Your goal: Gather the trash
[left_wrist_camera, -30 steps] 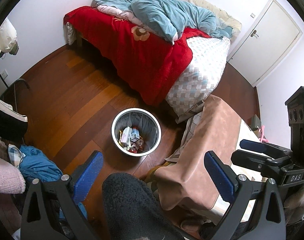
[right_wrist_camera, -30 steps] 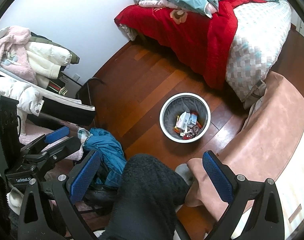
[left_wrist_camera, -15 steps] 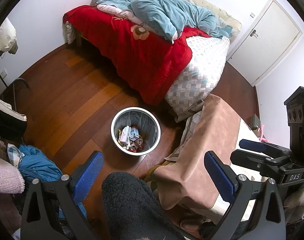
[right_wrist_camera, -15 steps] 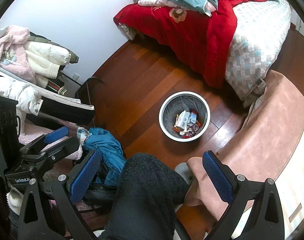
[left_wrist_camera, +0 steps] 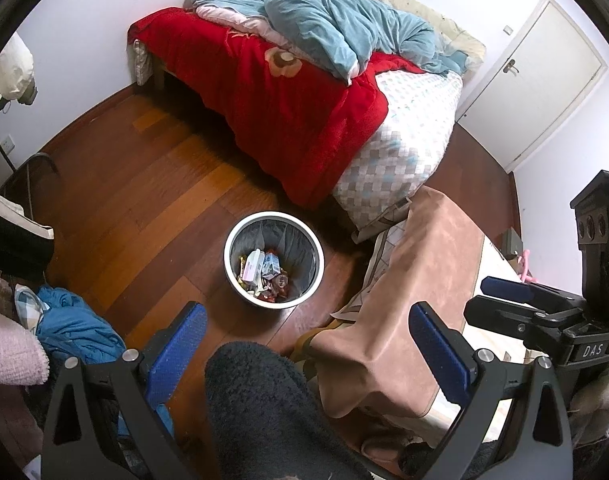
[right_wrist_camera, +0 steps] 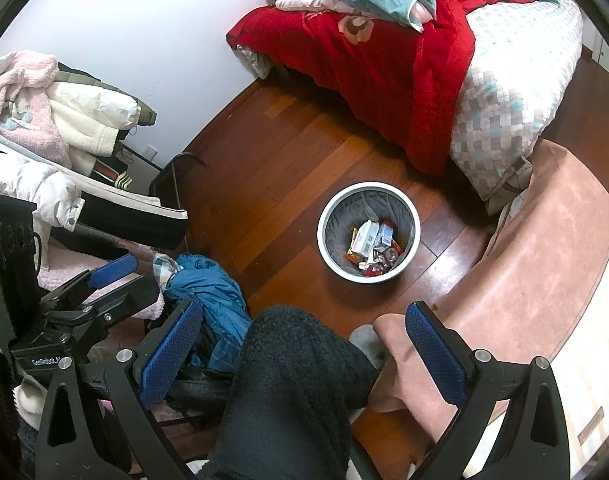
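Almost nothing had shifted over that last second: you kept both the left claw (left_wrist_camera: 308, 346) and right claw (right_wrist_camera: 304, 346) wide and empty above the floor, the trash bin (left_wrist_camera: 274, 260) already holding wrappers.

left gripper (left_wrist_camera: 307, 344) and right gripper (right_wrist_camera: 303, 342) both gape empty.

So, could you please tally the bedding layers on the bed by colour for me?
Red blanket: 1
Teal quilt: 1
Pink layer under the teal quilt: 1
Checked cover: 1
Total: 4
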Demonstrator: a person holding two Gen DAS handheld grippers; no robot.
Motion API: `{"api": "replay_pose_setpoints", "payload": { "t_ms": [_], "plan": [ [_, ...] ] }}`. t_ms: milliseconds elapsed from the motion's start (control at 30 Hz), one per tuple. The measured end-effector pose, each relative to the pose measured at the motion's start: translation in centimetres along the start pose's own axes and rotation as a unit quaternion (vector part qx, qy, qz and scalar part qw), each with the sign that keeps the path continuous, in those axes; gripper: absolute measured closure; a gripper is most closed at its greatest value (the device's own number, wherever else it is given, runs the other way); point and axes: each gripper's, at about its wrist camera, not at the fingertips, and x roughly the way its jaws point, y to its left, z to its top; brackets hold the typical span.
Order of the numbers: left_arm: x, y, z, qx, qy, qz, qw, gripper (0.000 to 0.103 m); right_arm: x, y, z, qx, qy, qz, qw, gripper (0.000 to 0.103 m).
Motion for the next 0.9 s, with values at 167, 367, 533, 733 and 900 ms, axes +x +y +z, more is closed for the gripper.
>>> {"api": "replay_pose_setpoints", "payload": {
  "t_ms": [167, 367, 533, 733, 900],
  "plan": [
    [-0.02, 0.07, -0.04, 0.001, -0.001, 0.002, 1.0000, 0.000, 0.37, 0.15, 0.02, 0.005, 0.001, 0.000, 1.000, 0.000],
    [-0.01, 0.13, -0.03, 0.001, 0.000, 0.001, 1.0000, 0.000, 0.53, 0.22, 0.30, 0.004, 0.000, -0.003, 1.000, 0.000],
    [-0.04, 0.15, -0.05, 0.000, 0.000, 0.000, 1.0000, 0.000, 0.61, 0.24, 0.37, 0.004, 0.002, -0.003, 1.000, 0.000],
    [-0.04, 0.18, -0.06, -0.001, -0.002, 0.000, 1.0000, 0.000, 0.75, 0.42, 0.52, 0.005, 0.002, -0.003, 1.000, 0.000],
    [-0.32, 0.25, 0.03, -0.002, -0.006, -0.002, 1.0000, 0.000, 0.76, 0.42, 0.49, 0.005, 0.001, -0.003, 1.000, 0.000]
  ]
}}
